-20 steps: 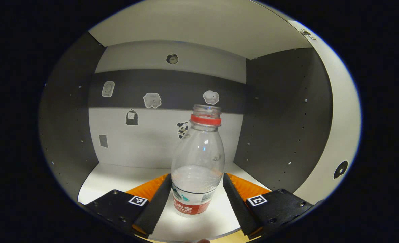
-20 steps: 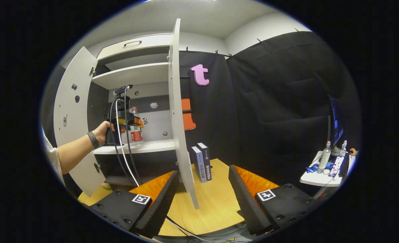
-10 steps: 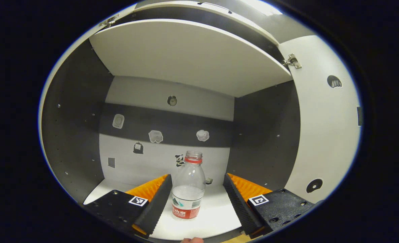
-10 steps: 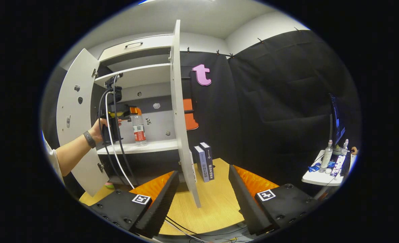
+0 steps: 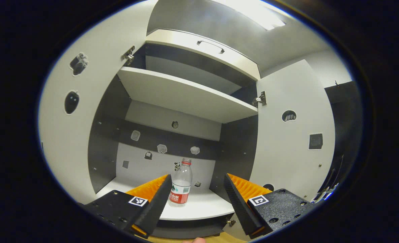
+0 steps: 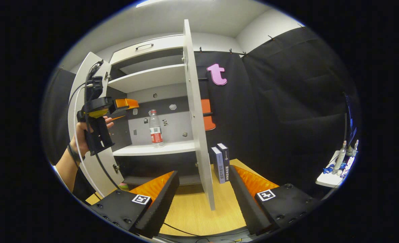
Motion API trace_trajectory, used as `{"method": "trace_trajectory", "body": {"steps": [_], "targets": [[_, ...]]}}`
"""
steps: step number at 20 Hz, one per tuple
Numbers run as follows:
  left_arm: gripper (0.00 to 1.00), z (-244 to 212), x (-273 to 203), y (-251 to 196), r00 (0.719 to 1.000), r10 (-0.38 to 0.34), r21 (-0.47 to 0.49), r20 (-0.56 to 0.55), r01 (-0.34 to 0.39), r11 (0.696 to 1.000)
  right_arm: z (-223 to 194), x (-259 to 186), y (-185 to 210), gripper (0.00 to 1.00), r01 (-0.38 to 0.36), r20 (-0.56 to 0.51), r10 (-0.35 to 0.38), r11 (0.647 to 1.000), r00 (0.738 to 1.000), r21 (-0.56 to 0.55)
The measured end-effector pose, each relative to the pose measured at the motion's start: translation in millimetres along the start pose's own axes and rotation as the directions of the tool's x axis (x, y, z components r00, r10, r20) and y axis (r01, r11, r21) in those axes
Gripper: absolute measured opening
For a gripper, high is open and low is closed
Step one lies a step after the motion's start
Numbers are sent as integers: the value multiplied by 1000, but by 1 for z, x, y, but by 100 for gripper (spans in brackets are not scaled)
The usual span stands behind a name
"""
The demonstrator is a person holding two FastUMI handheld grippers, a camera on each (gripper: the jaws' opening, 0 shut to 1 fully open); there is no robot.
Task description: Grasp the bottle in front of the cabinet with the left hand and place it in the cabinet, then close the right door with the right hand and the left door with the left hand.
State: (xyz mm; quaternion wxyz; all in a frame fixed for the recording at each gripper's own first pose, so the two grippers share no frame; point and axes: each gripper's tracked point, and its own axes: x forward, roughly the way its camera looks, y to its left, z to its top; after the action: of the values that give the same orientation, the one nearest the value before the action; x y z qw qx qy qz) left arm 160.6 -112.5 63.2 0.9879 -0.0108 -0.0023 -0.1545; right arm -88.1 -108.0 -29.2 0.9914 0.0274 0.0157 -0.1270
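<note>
Standing upright on the cabinet shelf (image 5: 199,206), the bottle (image 5: 180,186) is free of any grip, so the placing step looks done. In the left gripper view it sits ahead of the left gripper (image 5: 196,197), nearer the left jaw and well beyond the tips; the jaws are apart and hold nothing. In the right gripper view this gripper (image 6: 118,108) is held by a hand (image 6: 84,135) in front of the open cabinet, left of the bottle, pointing level toward the inside, with cables hanging from it.

The right gripper (image 6: 204,194) waits low over the bench (image 6: 199,216), jaws apart and empty. The right door (image 6: 199,118) stands edge-on just ahead between its jaws, probably so it can be pushed shut next. The left door (image 5: 78,135) is also wide open, left of the left jaws.
</note>
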Motion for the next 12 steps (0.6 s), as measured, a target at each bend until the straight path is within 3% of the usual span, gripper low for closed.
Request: {"method": "trace_trajectory", "body": {"steps": [6, 12], "targets": [[93, -34, -85, 18, 995, 97, 2, -28, -97, 995, 7, 18, 19, 98, -97, 0, 97, 995, 995, -11], [94, -68, -132, 33, 982, 183, -39, -49, -185, 982, 10, 20, 29, 98, -137, 11, 137, 991, 991, -1]]}}
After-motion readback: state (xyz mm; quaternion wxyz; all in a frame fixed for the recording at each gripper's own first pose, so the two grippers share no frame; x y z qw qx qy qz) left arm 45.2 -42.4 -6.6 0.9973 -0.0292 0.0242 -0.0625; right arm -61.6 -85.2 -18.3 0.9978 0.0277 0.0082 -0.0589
